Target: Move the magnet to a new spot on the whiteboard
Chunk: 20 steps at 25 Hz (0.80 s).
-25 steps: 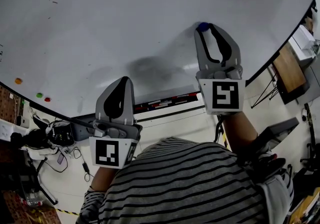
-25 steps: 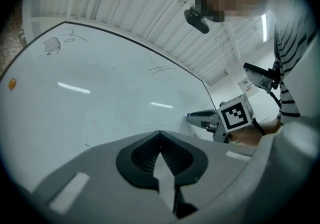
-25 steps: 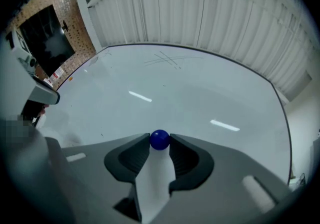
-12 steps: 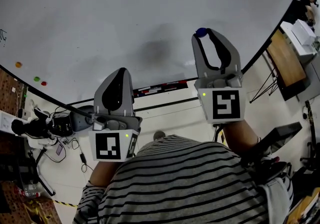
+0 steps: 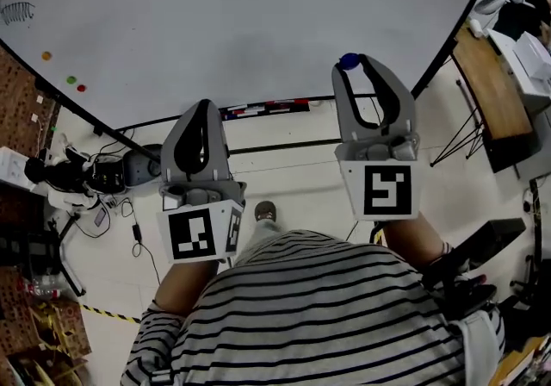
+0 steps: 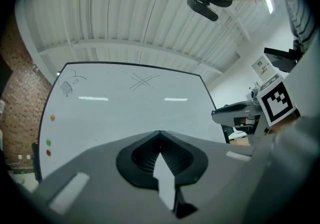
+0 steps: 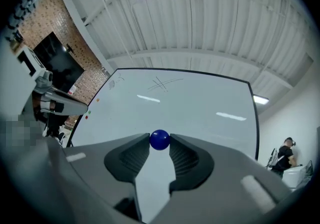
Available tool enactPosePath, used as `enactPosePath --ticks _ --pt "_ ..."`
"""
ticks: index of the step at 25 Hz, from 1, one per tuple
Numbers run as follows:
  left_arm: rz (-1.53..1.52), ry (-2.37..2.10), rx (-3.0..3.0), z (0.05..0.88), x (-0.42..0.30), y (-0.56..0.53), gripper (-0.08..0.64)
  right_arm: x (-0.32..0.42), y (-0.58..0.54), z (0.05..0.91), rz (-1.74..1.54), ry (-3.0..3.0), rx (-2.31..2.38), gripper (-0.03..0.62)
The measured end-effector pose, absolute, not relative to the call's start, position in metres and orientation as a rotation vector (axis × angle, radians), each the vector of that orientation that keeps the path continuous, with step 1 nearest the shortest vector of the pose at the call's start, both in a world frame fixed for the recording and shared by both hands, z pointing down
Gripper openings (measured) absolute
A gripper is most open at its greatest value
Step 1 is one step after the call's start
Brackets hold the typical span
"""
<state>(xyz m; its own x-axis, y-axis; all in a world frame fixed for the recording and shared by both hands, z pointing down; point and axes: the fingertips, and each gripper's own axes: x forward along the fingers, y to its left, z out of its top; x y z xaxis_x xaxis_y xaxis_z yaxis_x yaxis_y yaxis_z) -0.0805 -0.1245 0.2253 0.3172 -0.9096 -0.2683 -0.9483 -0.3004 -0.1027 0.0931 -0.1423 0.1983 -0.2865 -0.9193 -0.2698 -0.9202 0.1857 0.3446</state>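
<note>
- Jaws of the right gripper (image 7: 159, 143) squeeze a small round blue magnet (image 7: 160, 139) right at their tips, one jaw on each side of it.
- Seen from the head view, that blue magnet (image 5: 348, 60) sits at the very end of the right gripper (image 5: 353, 64), up in the air in front of the big white whiteboard (image 5: 258, 14) and not touching it.
- Jaws of the left gripper (image 6: 160, 133) are pressed together with nothing between them.
- In the head view the left gripper (image 5: 204, 105) is held up beside the right one, a bit lower, and both point toward the board.
- Each gripper has a white cube with black square marks (image 5: 387, 190) near the hand.
- From the right gripper view the whole whiteboard (image 7: 190, 103) shows, well apart from the magnet, with a thin scribbled cross (image 7: 162, 84) near its top.
- Three little dots sit near the board's left edge: an orange dot (image 5: 46, 55), a green dot (image 5: 71, 79) and a red dot (image 5: 81, 88).
- A narrow tray with marker pens (image 5: 263, 107) runs along the bottom edge of the board.
- The person wears a black-and-white striped shirt (image 5: 318, 315).
</note>
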Motion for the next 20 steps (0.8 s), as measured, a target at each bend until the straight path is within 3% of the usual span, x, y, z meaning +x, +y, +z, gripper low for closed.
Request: enactPosePath --ticks 20 --pt "0.277 1.693 -2.331 0.219 -0.111 -0.092 0.015 0.058 -0.096 0.193 0.666 2.386 -1.902 0.124"
